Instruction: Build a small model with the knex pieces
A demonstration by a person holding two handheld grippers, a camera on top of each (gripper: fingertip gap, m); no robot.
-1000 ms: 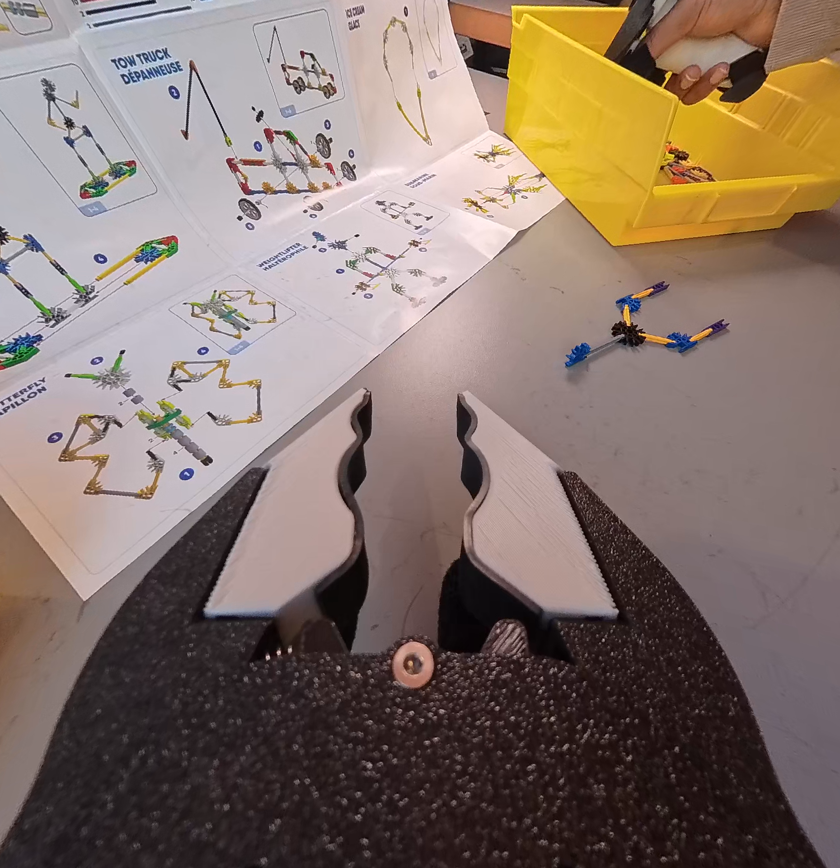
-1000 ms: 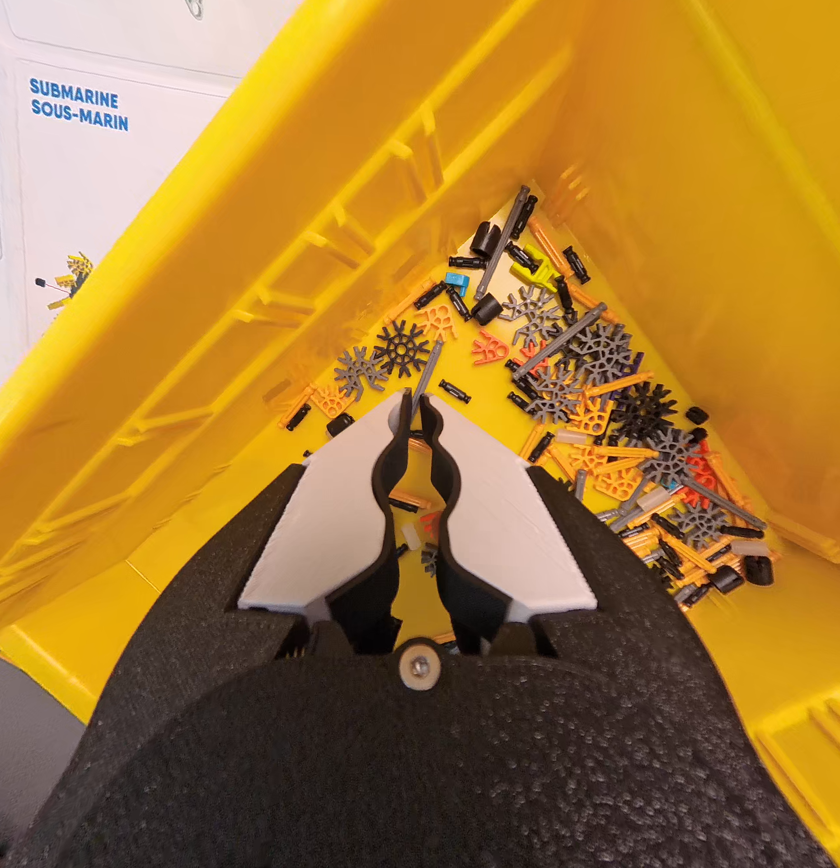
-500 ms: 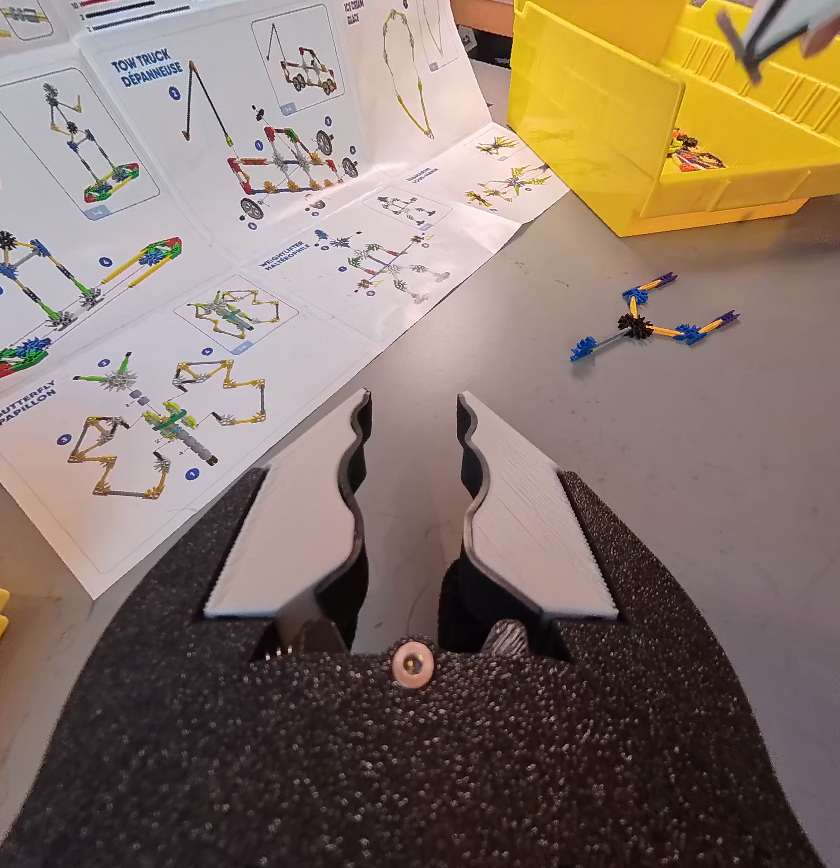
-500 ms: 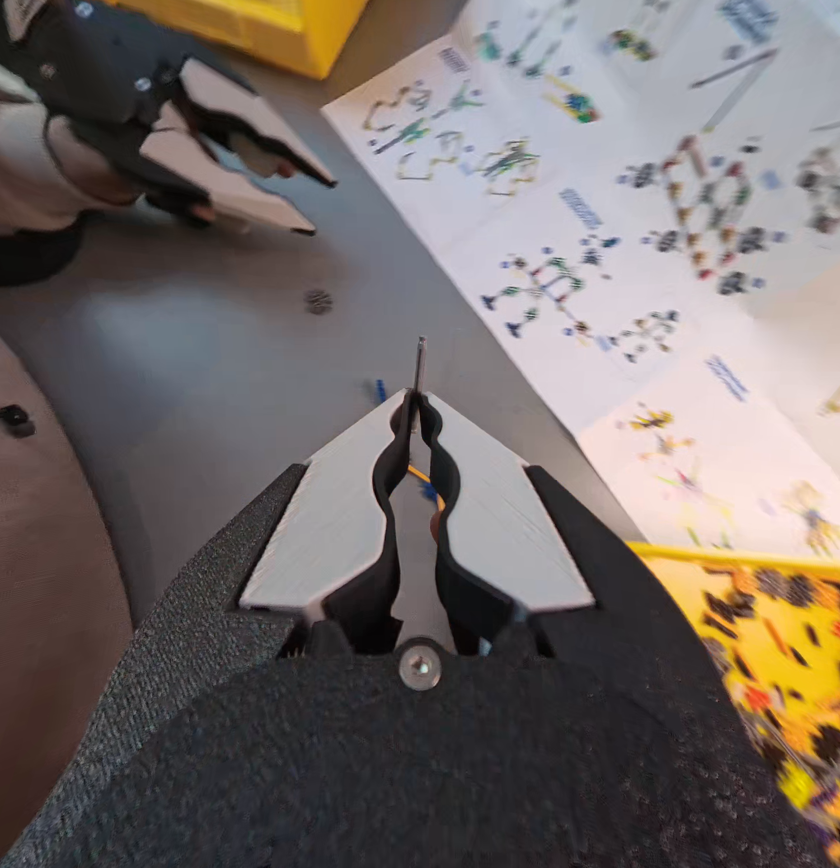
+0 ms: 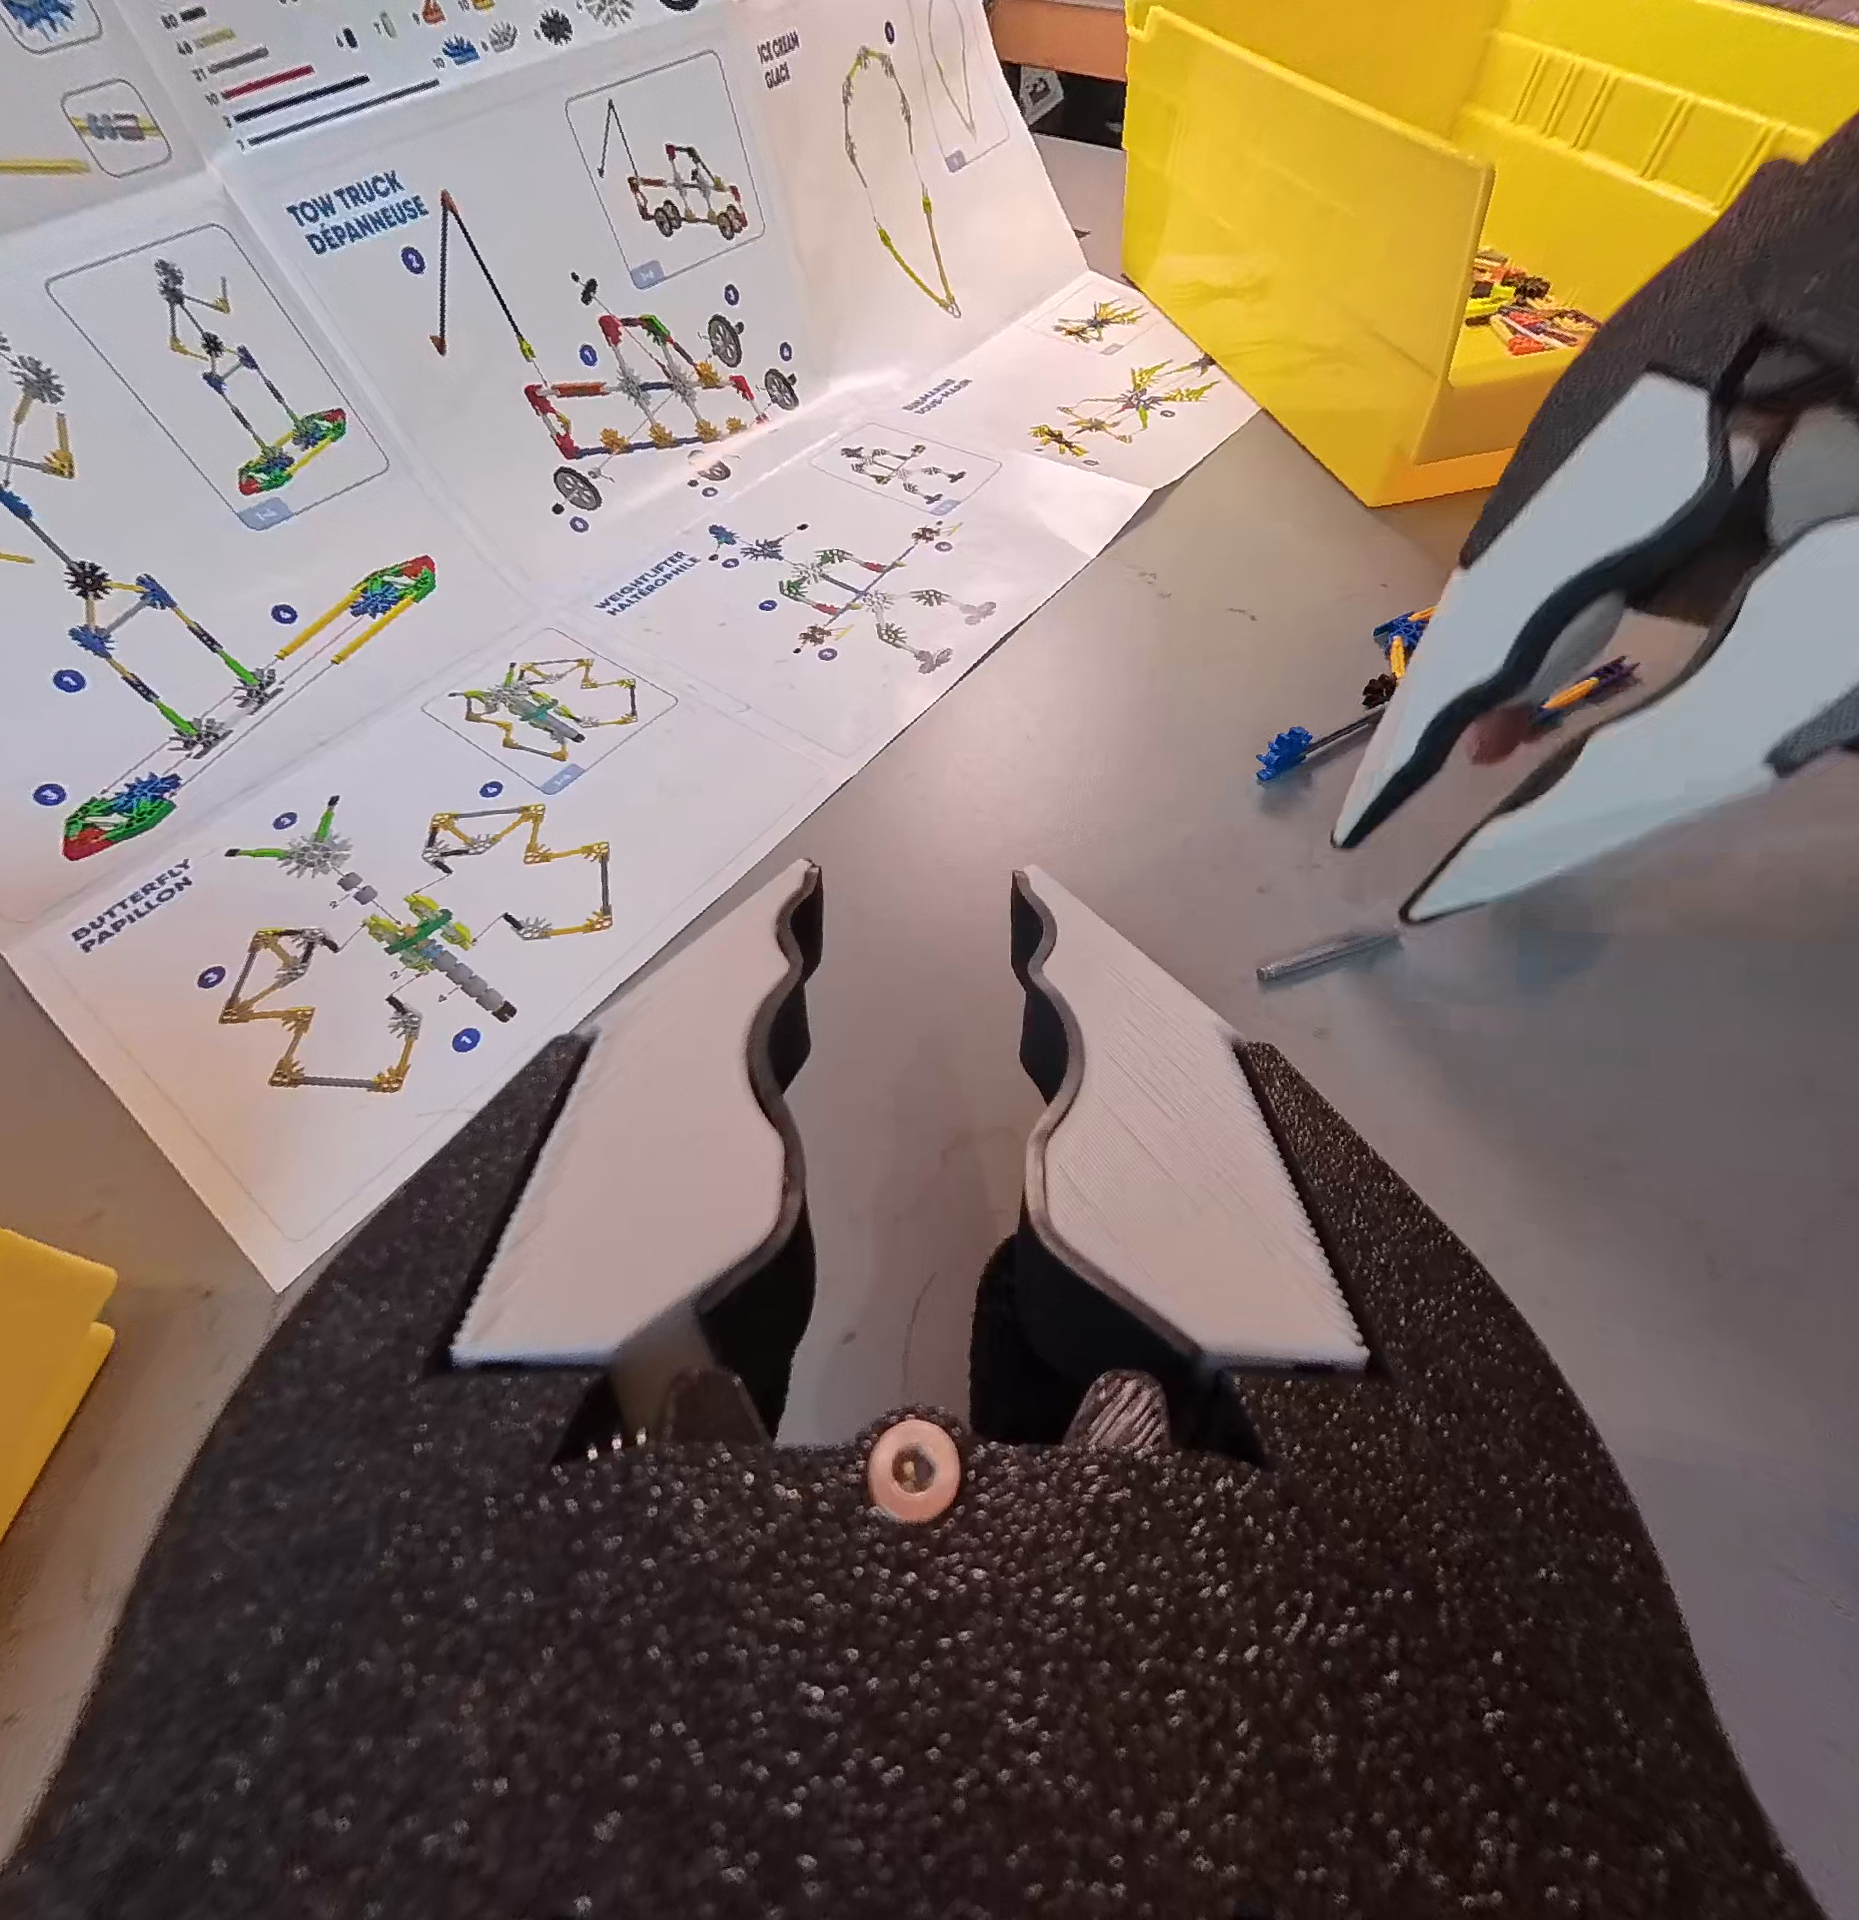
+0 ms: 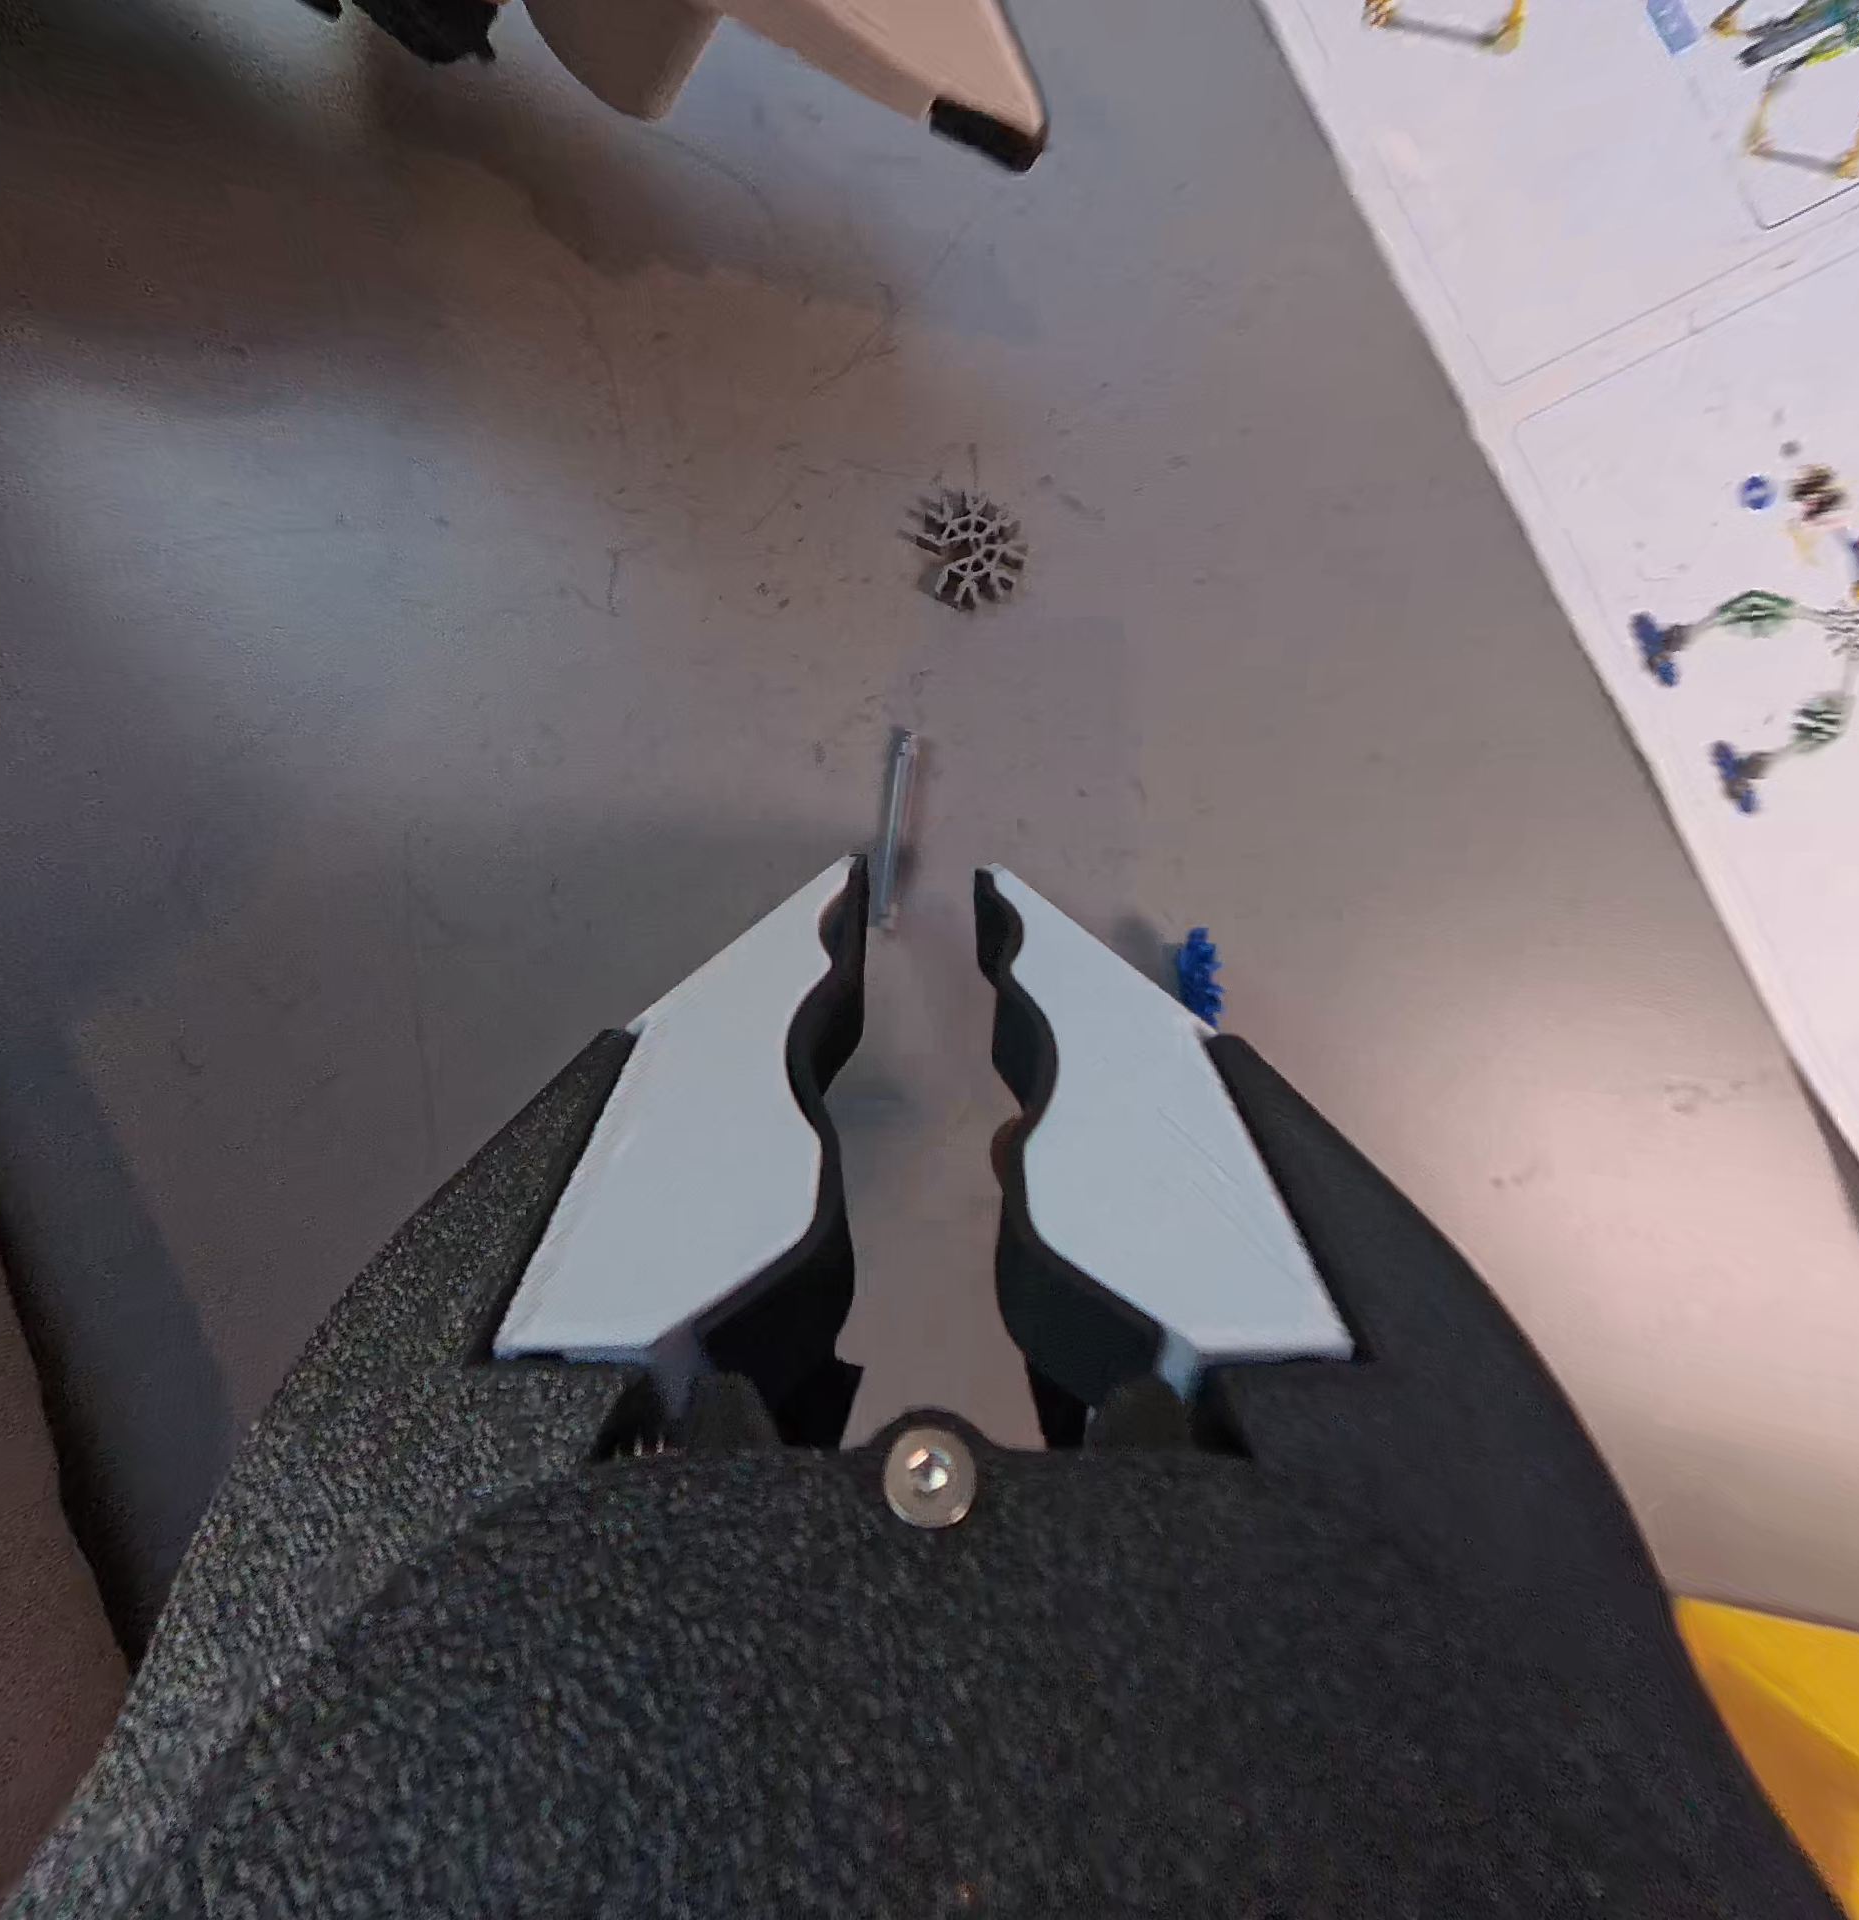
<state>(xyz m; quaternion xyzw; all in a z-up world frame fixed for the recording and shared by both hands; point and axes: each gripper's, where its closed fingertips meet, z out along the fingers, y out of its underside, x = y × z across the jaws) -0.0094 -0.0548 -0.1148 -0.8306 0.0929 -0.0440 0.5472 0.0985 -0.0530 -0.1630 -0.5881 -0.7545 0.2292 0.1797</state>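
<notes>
Right gripper [image 6: 914,868]: jaws parted, empty, tips low over the grey tabletop [image 6: 385,623]. Thin grey metal-look rod [image 6: 894,821] lies at 12 o'clock, just beside the left fingertip. Grey snowflake-shaped plastic connector [image 6: 966,545] farther at 12. Left gripper [image 5: 914,883]: jaws apart, empty; white fold-out instruction sheet [image 5: 592,520] at 10 o'clock.

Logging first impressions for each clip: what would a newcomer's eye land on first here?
Probably the right gripper, open just above the grey table, with a thin grey rod lying at its left fingertip and a grey snowflake-shaped connector beyond. Next, the large white instruction sheet spread ahead of the open, empty left gripper, and the yellow bin of small parts at far right.
</notes>
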